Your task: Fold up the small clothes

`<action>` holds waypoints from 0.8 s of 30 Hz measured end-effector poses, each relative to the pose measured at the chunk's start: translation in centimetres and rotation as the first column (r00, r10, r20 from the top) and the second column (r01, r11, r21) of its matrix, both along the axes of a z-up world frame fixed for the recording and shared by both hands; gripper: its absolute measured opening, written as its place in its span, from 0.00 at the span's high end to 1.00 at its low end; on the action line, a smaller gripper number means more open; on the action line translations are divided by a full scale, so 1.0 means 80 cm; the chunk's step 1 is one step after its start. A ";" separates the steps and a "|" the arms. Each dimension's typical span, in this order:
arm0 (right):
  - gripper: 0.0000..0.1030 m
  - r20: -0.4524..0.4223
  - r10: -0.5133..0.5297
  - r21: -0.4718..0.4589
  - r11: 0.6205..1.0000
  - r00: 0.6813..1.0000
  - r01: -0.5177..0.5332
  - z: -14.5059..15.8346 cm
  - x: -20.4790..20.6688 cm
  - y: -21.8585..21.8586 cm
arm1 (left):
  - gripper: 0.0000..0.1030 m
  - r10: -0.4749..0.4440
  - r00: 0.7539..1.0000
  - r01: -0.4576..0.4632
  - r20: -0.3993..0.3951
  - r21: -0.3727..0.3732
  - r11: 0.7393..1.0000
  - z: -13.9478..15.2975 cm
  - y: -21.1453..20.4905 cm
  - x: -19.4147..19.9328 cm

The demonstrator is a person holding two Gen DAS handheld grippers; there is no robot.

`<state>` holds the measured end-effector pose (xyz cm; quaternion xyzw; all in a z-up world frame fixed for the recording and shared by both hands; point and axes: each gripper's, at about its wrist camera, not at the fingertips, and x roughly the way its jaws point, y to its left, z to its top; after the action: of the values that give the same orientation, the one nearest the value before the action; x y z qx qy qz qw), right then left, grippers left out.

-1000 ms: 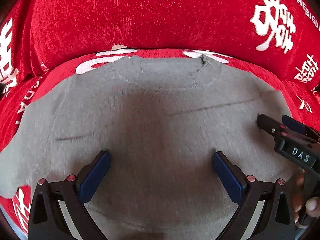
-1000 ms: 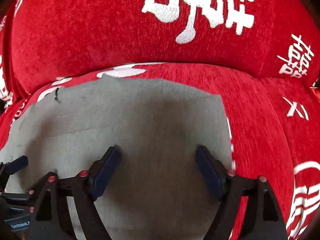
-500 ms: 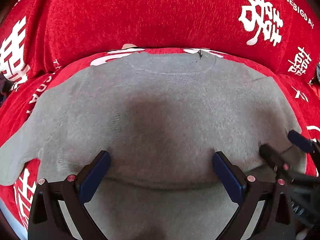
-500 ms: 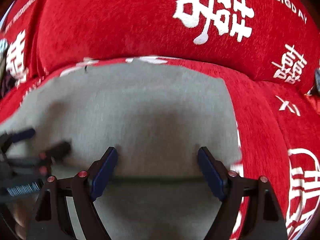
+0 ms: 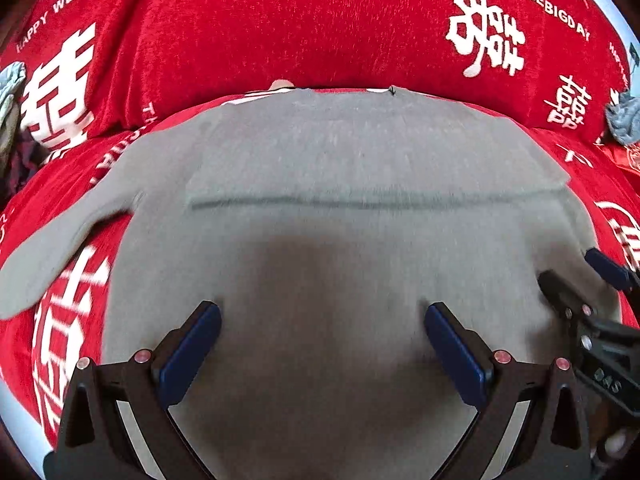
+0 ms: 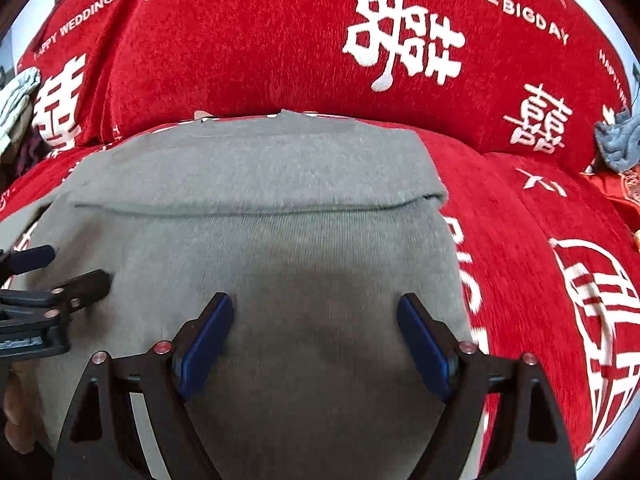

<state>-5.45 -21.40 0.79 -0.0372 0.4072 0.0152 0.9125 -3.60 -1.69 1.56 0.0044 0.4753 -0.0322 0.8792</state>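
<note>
1. Grey knit is seen across most of both views: a small sweater (image 5: 360, 168) is laid flat on the seat of a red sofa (image 5: 280, 32), with its neckline at the crease under the backrest.
2. A fold edge (image 6: 256, 211) is seen running straight across the sweater, below the neckline; the lower part is folded up to that line, so two layers are shown.
3. One sleeve (image 5: 60, 240) is spread out past the sweater's left side, onto the red cloth printed with white characters.
4. The left gripper (image 5: 322, 344) is held above the folded lower part of the sweater, and its blue pads (image 5: 192, 352) are spread wide, with bare knit seen between them and nothing clamped.
5. The right gripper (image 6: 314, 334) is held above the same folded layer, nearer the sweater's right edge; its fingers are likewise set wide apart and nothing is gripped.
6. Whether any pad tip is touching the knit cannot be told; a dark shadow is cast on the sweater beneath each gripper.
7. The two grippers are placed side by side over the sweater, each showing at the edge of the other's view.
8. Grey-blue cloth (image 6: 618, 140) is seen far right of the sweater at the sofa's crease, and a pale garment (image 6: 16, 96) far left of it.
</note>
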 end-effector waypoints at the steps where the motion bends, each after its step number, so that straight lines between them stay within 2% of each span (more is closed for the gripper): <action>1: 0.16 -0.002 -0.005 -0.001 1.000 1.000 0.005 0.000 -0.001 0.001 | 0.01 0.003 1.000 -0.003 -0.005 -0.007 1.000 0.002 0.006 -0.005; 3: 0.16 -0.030 -0.015 -0.002 1.000 0.999 0.015 0.004 -0.001 0.001 | 0.01 0.036 0.999 -0.036 -0.004 -0.021 0.999 0.009 0.025 -0.014; 5: 0.16 -0.067 -0.023 0.036 0.999 0.998 0.026 0.011 0.003 0.000 | 0.01 0.111 0.994 -0.110 0.011 -0.045 0.993 0.019 0.061 -0.019; 7: 0.16 -0.061 -0.018 0.067 0.997 0.998 0.022 0.017 0.001 0.003 | 0.01 0.191 0.981 -0.188 0.025 -0.076 0.979 0.027 0.101 -0.022; 9: 0.15 -0.054 -0.008 0.073 0.997 0.999 0.012 0.023 0.001 0.014 | 0.01 0.303 0.952 -0.299 0.040 -0.091 0.950 0.034 0.154 -0.022; 11: 0.15 -0.048 0.026 0.053 0.998 0.998 -0.023 0.026 0.001 0.031 | 0.01 0.410 0.911 -0.405 0.040 -0.099 0.909 0.034 0.206 -0.022; 14: 0.15 -0.048 0.081 0.031 0.996 0.996 -0.080 0.028 -0.001 0.056 | 0.01 0.575 0.818 -0.571 0.009 -0.108 0.814 0.024 0.289 -0.028; 17: 0.15 -0.053 0.123 0.014 0.992 0.991 -0.122 0.027 -0.004 0.078 | 0.01 0.723 0.691 -0.720 -0.006 -0.093 0.688 0.012 0.368 -0.034; 19: 0.15 -0.059 0.138 0.008 0.990 0.989 -0.138 0.026 -0.006 0.088 | 0.01 0.798 0.602 -0.795 -0.032 -0.114 0.596 0.001 0.418 -0.035; 21: 0.15 -0.067 0.149 0.004 0.989 0.987 -0.149 0.024 -0.006 0.096 | 0.01 0.834 0.546 -0.834 -0.081 -0.140 0.533 -0.015 0.457 -0.033; 23: 0.15 -0.073 0.161 -0.004 0.987 0.984 -0.162 0.022 -0.008 0.106 | 0.01 0.856 0.501 -0.862 -0.127 -0.159 0.481 -0.031 0.485 -0.024; 24: 0.15 -0.075 0.167 -0.010 0.986 0.983 -0.168 0.022 -0.009 0.110 | 0.01 0.867 0.487 -0.870 -0.099 -0.141 0.473 -0.029 0.488 -0.021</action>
<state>-6.13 -12.59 2.56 -0.0781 0.4363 0.0900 0.8919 -5.30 37.34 -0.73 -0.3128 0.4135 0.3764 0.7678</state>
